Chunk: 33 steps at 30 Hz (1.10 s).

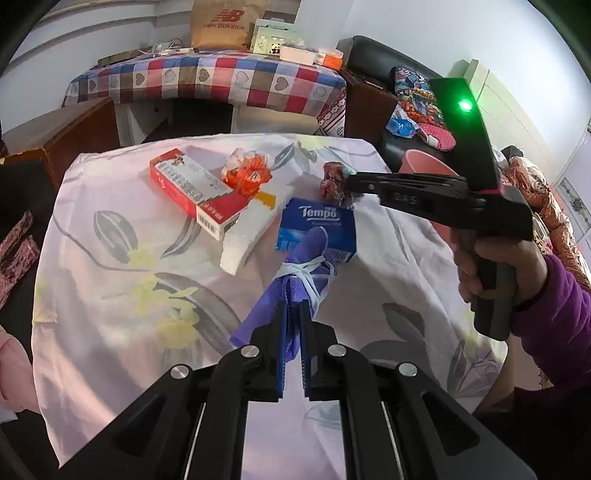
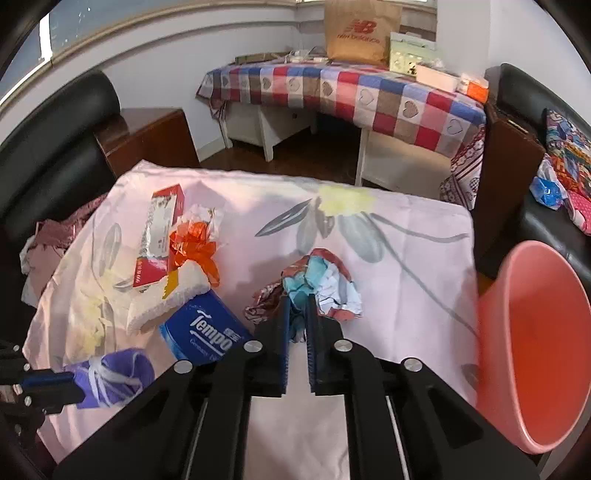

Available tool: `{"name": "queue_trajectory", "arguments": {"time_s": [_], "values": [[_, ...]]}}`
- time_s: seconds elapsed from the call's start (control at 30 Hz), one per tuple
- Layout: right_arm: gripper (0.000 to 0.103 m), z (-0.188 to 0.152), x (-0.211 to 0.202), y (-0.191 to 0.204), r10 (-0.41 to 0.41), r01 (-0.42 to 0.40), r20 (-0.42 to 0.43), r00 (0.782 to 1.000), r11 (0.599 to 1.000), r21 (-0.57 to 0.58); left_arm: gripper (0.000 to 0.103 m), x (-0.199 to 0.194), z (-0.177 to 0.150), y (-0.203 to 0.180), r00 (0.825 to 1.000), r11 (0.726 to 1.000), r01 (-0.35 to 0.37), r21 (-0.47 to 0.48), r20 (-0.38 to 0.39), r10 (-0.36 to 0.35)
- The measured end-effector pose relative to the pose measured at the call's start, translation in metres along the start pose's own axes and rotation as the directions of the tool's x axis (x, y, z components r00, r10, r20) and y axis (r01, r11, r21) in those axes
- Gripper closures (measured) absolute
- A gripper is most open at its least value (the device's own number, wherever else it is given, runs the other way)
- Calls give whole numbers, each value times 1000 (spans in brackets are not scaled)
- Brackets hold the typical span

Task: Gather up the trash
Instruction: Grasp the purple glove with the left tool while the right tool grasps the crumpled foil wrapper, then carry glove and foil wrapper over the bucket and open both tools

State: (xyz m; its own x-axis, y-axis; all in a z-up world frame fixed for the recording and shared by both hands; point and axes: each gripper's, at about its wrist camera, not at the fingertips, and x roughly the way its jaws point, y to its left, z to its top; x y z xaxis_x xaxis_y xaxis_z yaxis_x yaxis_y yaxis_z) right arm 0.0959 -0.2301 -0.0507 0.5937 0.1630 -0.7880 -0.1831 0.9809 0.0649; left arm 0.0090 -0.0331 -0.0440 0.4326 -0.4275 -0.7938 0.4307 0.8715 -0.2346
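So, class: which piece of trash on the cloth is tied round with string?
The purple bundle, white string round it, gripped by the left tool.

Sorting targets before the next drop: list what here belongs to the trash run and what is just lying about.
Job:
purple face mask, held by left gripper
crumpled paper, held by right gripper
pink bin
orange wrapper

Lying about:
paper bag
checked tablecloth

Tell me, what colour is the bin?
Pink bin, clearest in the right wrist view.
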Motion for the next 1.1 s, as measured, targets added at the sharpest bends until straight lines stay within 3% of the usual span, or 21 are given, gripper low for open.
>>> {"name": "queue_trajectory", "arguments": {"time_s": [0.3,0.67,1.1], "values": [[97,-16,-53,-33,9,-16,79,997,996,86,97,3,31,-33,1000,1000,1,15,10,-1],[97,-28,-108,-85,-66,35,177,982,984,173,97,20,85,-89,997,996,-55,65,48,52],[97,-52,-129,-159,-178,120,180,967,947,297,97,60,140,-194,996,976,-50,214,83,32]]}}
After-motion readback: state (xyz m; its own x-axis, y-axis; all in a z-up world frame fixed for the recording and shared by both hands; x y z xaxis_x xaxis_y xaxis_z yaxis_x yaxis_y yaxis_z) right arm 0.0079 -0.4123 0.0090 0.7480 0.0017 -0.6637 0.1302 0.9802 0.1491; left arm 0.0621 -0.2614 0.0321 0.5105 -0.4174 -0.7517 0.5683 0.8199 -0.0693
